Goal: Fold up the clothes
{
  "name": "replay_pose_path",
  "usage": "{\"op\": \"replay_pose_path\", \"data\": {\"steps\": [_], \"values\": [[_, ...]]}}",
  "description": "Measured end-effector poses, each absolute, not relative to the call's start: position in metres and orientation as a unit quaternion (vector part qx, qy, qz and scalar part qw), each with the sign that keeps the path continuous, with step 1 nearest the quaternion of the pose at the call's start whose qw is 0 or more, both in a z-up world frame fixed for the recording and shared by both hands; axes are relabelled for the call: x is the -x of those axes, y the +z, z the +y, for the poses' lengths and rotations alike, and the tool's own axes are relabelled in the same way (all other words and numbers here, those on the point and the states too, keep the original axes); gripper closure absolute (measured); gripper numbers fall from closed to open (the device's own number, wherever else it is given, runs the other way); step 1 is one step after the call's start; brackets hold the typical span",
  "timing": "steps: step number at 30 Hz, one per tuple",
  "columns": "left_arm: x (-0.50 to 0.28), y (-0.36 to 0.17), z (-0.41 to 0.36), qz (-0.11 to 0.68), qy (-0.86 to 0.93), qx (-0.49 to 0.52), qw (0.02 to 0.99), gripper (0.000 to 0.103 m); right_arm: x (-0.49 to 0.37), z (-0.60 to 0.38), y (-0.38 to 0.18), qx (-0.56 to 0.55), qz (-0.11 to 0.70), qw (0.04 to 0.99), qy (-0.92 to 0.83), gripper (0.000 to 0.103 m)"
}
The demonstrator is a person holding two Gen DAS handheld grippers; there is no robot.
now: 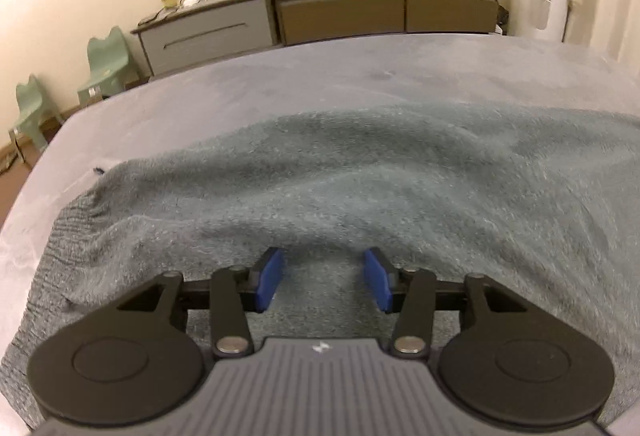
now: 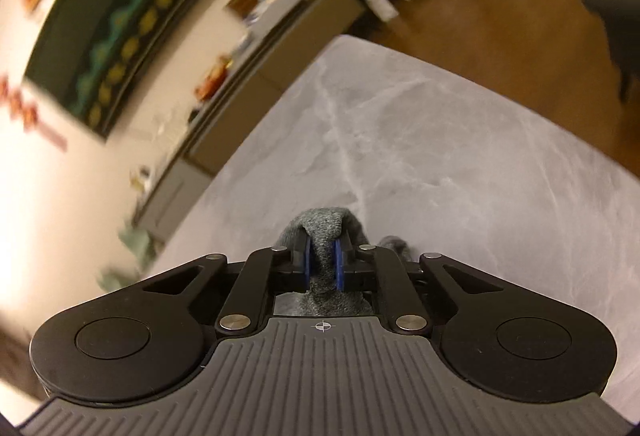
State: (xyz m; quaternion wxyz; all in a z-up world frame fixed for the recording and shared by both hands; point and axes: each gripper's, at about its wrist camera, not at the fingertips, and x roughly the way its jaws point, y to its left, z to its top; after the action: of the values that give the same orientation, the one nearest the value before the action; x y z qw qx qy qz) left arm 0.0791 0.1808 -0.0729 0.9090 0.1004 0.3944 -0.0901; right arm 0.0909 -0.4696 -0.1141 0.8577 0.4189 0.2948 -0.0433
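Your right tongs (image 2: 322,263) pinch a bunch of the grey garment (image 1: 360,179), lifted above the surface (image 2: 440,139). The rest lies rumpled near its left edge, beneath your spread left tongs (image 1: 323,278). This looks like mid-fold; next, carry the pinched part across evenly.

Garment (image 1: 360,175) spread on table (image 1: 280,83) — sideboard (image 1: 320,15) behind, chairs (image 1: 106,63) left.

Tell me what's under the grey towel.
The grey towel lies spread on the pale marbled table, whose bare top shows beyond it. Anything beneath the cloth itself is covered and cannot be seen.
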Motion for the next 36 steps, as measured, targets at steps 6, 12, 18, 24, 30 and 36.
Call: {"op": "replay_pose_path", "data": {"steps": [6, 12, 18, 24, 30, 36], "values": [[-0.079, -0.072, 0.186, 0.401, -0.072, -0.096, 0.908, 0.054, -0.110, -0.462, -0.133, -0.396, 0.333, 0.850, -0.098, 0.090], [-0.072, -0.061, 0.197, 0.386, -0.053, -0.080, 0.918, 0.058, -0.088, -0.428, -0.095, -0.218, 0.304, 0.912, -0.170, 0.047], [-0.059, -0.045, 0.236, 0.384, -0.020, -0.024, 0.923, 0.058, -0.048, -0.365, -0.079, -0.168, 0.281, 0.943, -0.062, 0.049], [-0.051, -0.063, 0.275, 0.419, 0.066, -0.044, 0.905, 0.058, -0.042, -0.352, -0.117, -0.137, 0.392, 0.905, -0.087, 0.066], [-0.018, -0.051, 0.280, 0.400, 0.028, -0.039, 0.915, 0.054, -0.020, -0.307, -0.098, -0.033, 0.338, 0.933, -0.121, 0.057], [-0.004, -0.063, 0.303, 0.425, 0.066, -0.039, 0.902, 0.050, -0.020, -0.291, -0.117, -0.034, 0.397, 0.914, -0.071, 0.037]]}}
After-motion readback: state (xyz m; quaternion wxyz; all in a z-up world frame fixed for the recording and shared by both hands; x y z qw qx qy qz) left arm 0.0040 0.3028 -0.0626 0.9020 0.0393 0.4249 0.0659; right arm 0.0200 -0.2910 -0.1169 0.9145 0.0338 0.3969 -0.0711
